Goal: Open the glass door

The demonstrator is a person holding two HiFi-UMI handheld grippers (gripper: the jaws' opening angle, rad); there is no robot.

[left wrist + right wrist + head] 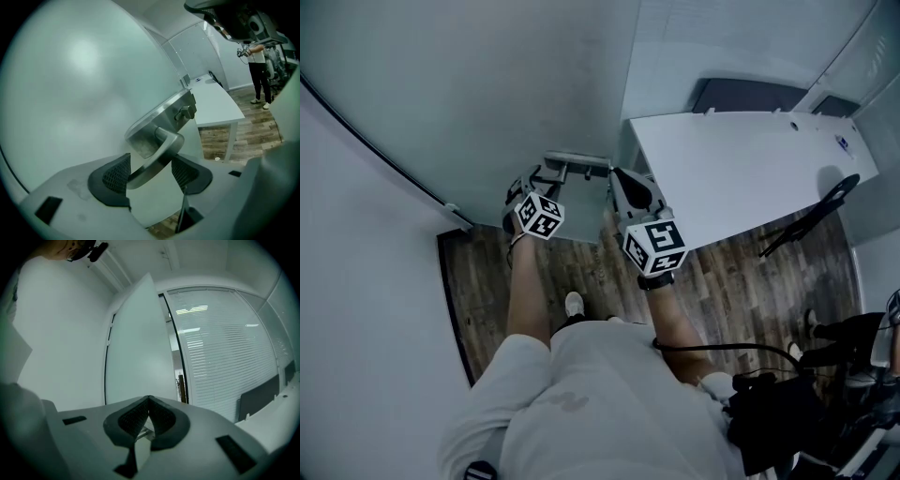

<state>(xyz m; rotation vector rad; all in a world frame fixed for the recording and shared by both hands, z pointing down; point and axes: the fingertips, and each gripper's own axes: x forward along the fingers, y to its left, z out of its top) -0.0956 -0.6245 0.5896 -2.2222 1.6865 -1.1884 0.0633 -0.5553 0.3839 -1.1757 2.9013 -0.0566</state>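
The frosted glass door point(478, 103) fills the left of the head view, with its metal lever handle point(574, 163) at the door's edge. In the left gripper view the handle point(157, 152) on its lock plate point(154, 122) runs between my left gripper's point(150, 174) pads. The jaws stand wide, with a gap at the right pad, so it is open. My left gripper point(547, 174) reaches the handle from below. Just right of the handle, my right gripper point(617, 180) is shut and holds nothing. Its view shows the pads point(159, 418) meeting, with the door panel point(136, 348) ahead.
A white table point(741, 169) stands close on the right of the door, also in the left gripper view point(215, 101). A black stand point(811, 220) and dark gear point(787, 412) sit on the wood floor point(487, 281). A person point(258, 70) stands far off. A blinds-covered glass wall point(225, 352) lies beyond.
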